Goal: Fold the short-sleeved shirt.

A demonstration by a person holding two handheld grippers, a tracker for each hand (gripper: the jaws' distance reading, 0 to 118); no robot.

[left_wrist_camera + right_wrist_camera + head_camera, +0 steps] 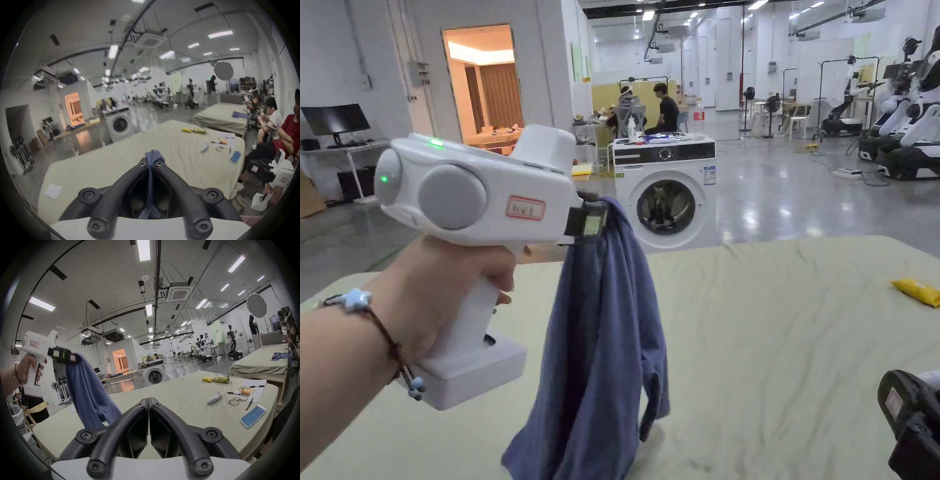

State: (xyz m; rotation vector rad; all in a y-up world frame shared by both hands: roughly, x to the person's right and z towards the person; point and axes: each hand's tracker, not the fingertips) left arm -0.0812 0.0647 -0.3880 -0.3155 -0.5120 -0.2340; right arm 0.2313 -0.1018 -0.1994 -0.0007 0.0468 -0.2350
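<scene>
Blue-grey jersey, soft and limp: the shirt [600, 350] hangs bunched from the left gripper [600, 220], jaws clamped on a fold, hem trailing on the bed [787, 350] at 6 o'clock. Light, no stiffness. Right gripper [148, 400], jaws together and empty, at 4 o'clock. Likely best grab: a shoulder seam or hem corner, to spread it flat.

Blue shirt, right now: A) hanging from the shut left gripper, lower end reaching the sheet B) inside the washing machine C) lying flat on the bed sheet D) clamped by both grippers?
A: the left gripper is shut on a bunch of the blue shirt, which hangs down to the bed sheet, while the right gripper is shut on nothing.
</scene>
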